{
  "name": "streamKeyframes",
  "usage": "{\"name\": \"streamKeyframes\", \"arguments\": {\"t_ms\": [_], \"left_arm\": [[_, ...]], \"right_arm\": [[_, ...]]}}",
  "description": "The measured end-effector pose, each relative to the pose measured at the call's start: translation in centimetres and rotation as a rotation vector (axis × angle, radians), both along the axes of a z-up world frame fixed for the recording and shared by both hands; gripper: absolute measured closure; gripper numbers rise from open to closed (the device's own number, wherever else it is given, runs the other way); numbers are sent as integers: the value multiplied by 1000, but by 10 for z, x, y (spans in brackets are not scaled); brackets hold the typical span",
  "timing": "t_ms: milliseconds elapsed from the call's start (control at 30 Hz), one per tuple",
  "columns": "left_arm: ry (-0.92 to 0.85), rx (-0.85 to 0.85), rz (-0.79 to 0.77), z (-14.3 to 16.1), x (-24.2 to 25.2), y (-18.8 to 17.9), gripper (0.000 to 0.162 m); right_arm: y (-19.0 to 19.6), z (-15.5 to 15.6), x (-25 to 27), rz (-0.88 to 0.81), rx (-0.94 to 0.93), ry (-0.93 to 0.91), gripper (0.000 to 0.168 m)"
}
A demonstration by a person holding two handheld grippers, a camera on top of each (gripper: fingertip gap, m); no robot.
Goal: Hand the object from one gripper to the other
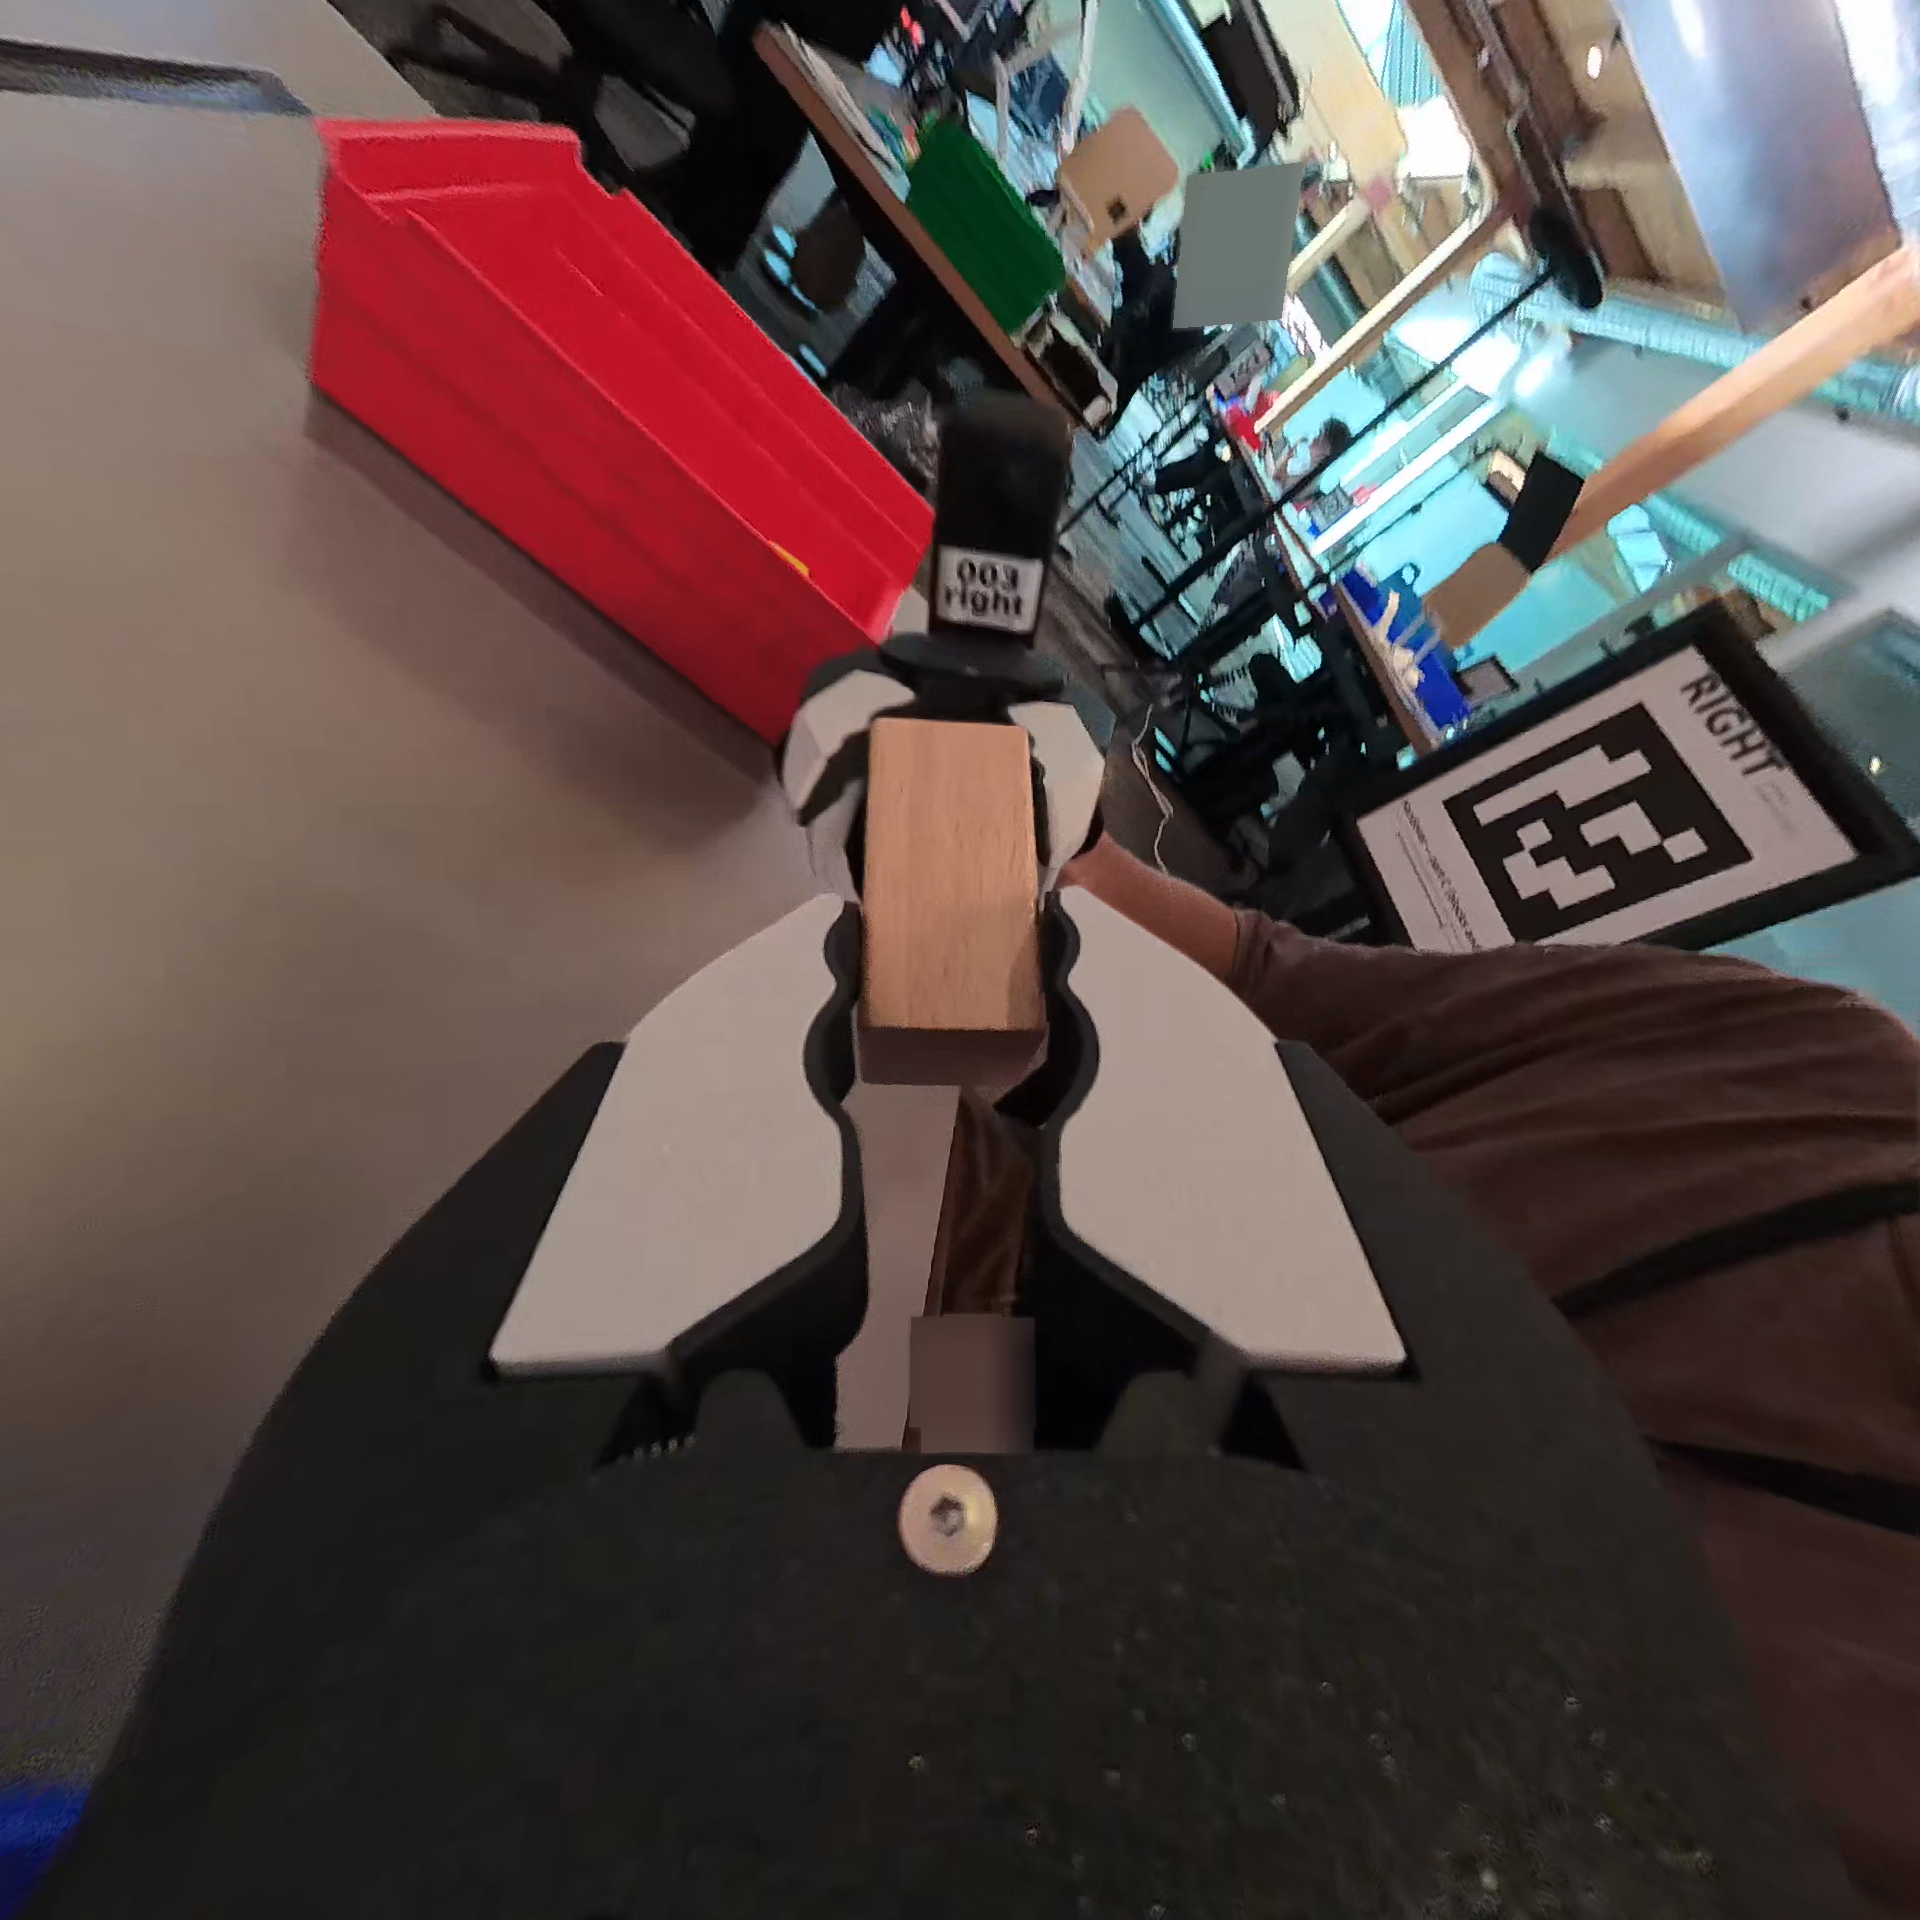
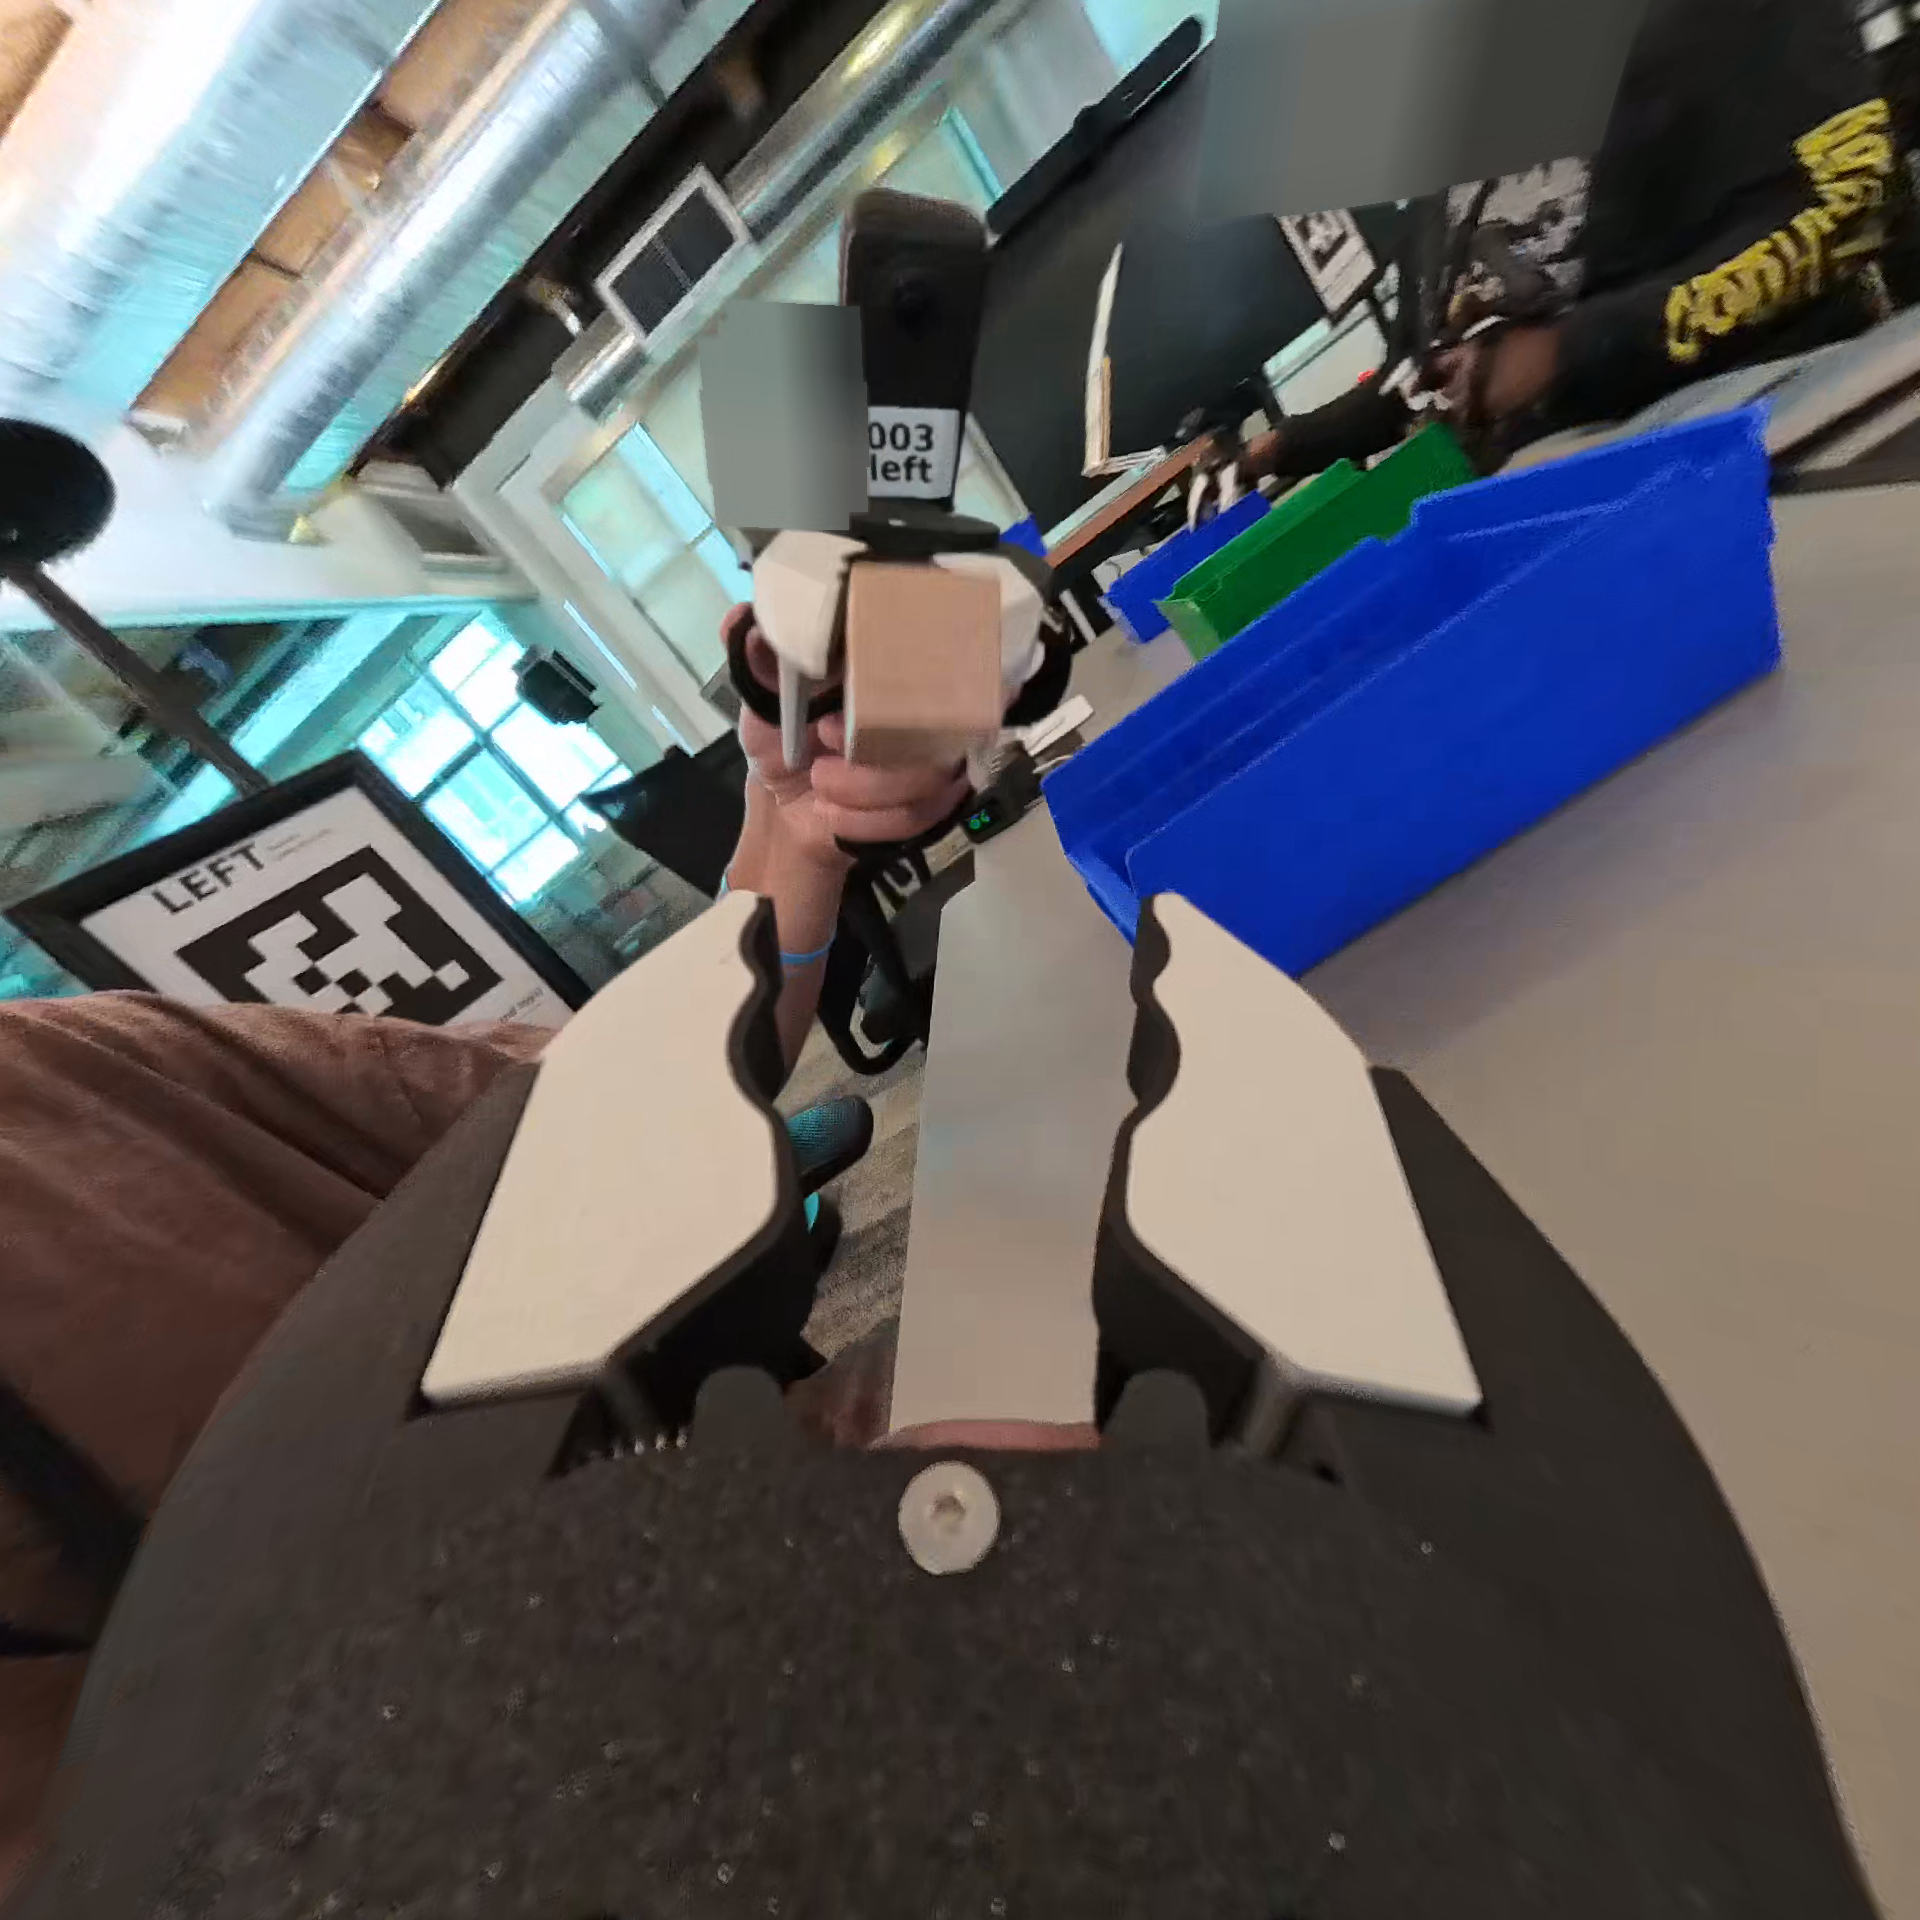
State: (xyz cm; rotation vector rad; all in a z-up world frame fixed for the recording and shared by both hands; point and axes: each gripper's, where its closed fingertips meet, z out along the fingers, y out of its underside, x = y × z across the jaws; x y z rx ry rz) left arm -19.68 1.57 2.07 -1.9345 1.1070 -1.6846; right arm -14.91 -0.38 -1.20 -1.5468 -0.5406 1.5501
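The grey surface fills the 9 o'clock side of the left wrist view. A red bin sits on it toward 11 o'clock. In the right wrist view a blue bin lies at 2 o'clock, with a green bin just behind it. A framed marker board stands off the surface's edge at 3 o'clock in the left view.

The left tongs are pinching the wooden block by its long sides, near end toward the camera and far end pointing out at 12 o'clock. The right tongs are spread wide and empty. They face the left pair head-on, and the block shows at 12 o'clock beyond their tips, near but not yet between them. The left view alone cannot settle this, since the block hides the gap there.

The handover looks to be at the approach stage: the receiver is lined up and nothing has passed across yet.

Risks from here:

- If the left tongs let go before the right ones have closed, the block would probably drop past the surface's edge, since both pairs seem to hang over it.
- The right tongs' gap is only a little wider than the block as seen, so a skewed approach could ram a tip into the end face and push the block back through the left grip.
- Only a short length of block sticks out, so the right tongs may catch just the corner and let it pivot out.
- The two pairs of tips could also collide.
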Motion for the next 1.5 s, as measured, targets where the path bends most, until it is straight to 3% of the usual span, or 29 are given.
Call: {"name": "streamKeyframes", "arguments": {"t_ms": [167,233,267,500,533,600,633,733,833,900,1000,1100,1233,1500], "left_arm": [[91,97,-85,-5,31,-15,129],[124,119,-87,-10,37,-17,129],[143,129,-90,-13,39,-17,129],[133,178,-40,-17,44,-19,128],[106,227,-26,-12,42,-22,121],[58,331,25,-3,32,-33,85],[55,388,64,-2,24,-38,76],[57,510,214,-19,-2,-57,81],[115,515,311,-71,-21,-80,94],[178,490,337,-111,-30,-92,93],[232,418,325,-149,-34,-104,95],[237,452,327,-150,-29,-100,96],[197,432,330,-143,-26,-97,97],[175,409,368,-138,-38,-87,99]], "right_arm": [[10,16,-7,36,104,-104,105],[3,13,-9,101,112,-123,131],[1,11,-9,113,99,-128,134],[-4,3,-4,117,74,-82,134],[-6,4,-2,115,85,-97,134],[-6,13,6,72,130,-116,134],[-7,21,15,47,152,-121,134],[-3,63,65,-110,258,-159,134],[13,114,148,-397,342,-182,135],[32,119,211,-630,346,-297,134],[67,79,300,-936,249,-570,134],[101,6,346,-1011,58,-745,134],[138,-77,344,-862,-91,-940,134],[182,-134,329,-627,-148,-1062,134]]}}
